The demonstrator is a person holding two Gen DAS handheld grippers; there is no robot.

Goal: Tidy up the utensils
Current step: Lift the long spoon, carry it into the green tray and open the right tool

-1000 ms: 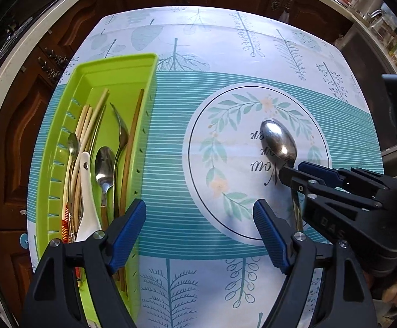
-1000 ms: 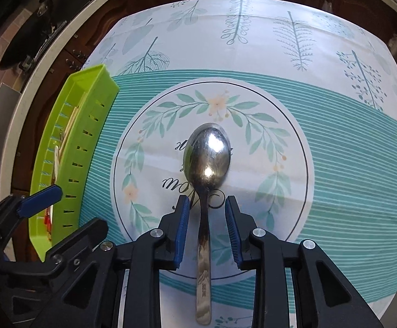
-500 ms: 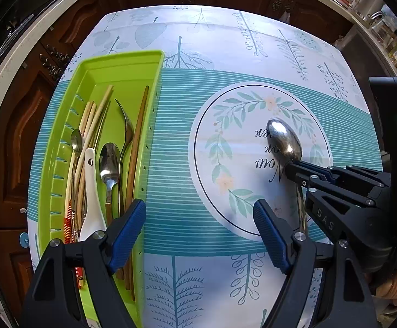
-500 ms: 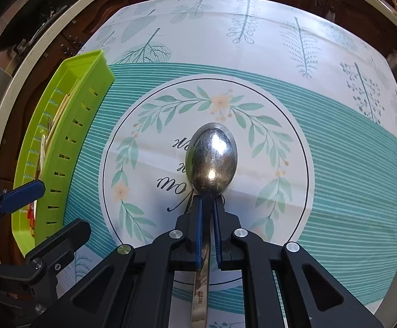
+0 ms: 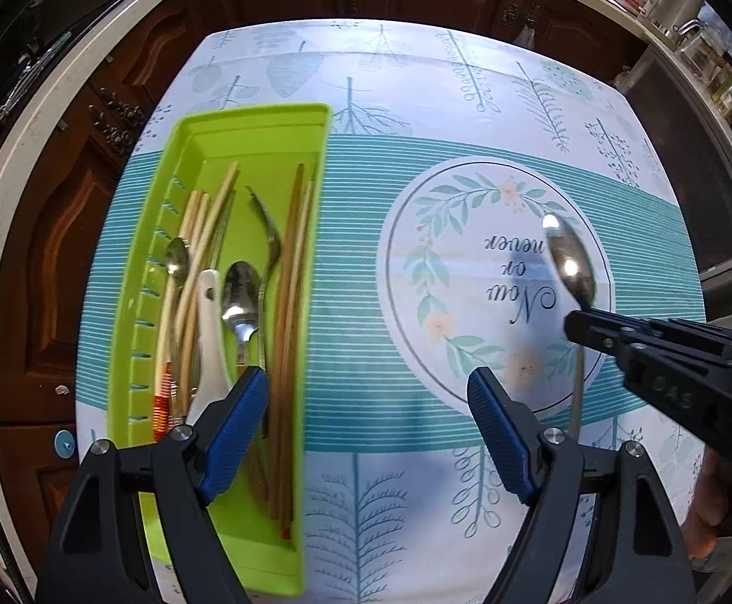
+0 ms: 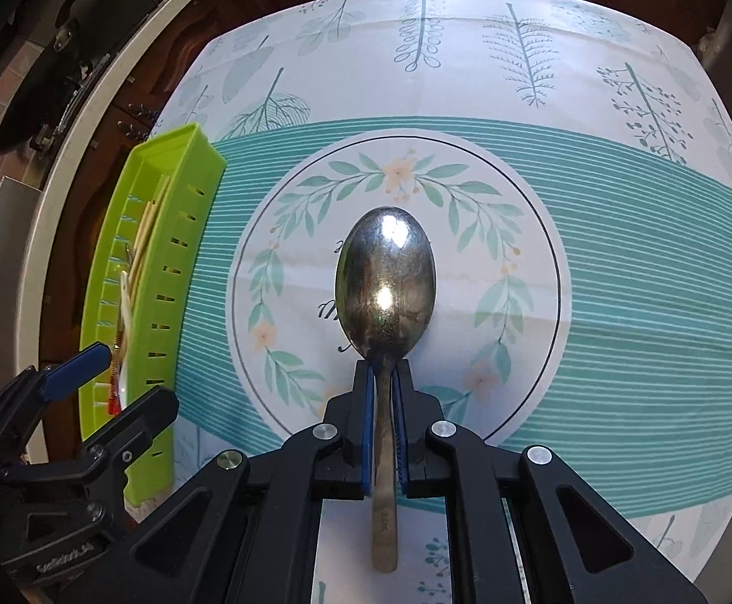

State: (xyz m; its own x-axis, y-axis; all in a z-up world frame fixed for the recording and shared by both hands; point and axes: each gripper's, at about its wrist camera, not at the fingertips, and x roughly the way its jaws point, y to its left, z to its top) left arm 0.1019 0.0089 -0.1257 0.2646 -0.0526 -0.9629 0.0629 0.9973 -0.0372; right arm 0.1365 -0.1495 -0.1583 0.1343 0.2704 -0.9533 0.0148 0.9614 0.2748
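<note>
Right claw (image 6: 380,402) clamped on the neck of a metal spoon (image 6: 385,282) over the round wreath print of the counter cloth (image 6: 643,251), left claw (image 5: 368,433) apart and empty, green utensil tray (image 5: 245,126) of cutlery and chopsticks beneath its left finger

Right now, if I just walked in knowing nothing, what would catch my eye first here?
Probably the shiny metal spoon, pinched by its neck in the right gripper over the flower wreath printed mid-tablecloth. Next, the bright green tray at the cloth's left edge, holding chopsticks, spoons and a fork. The left gripper hangs open, empty, beside it.
</note>
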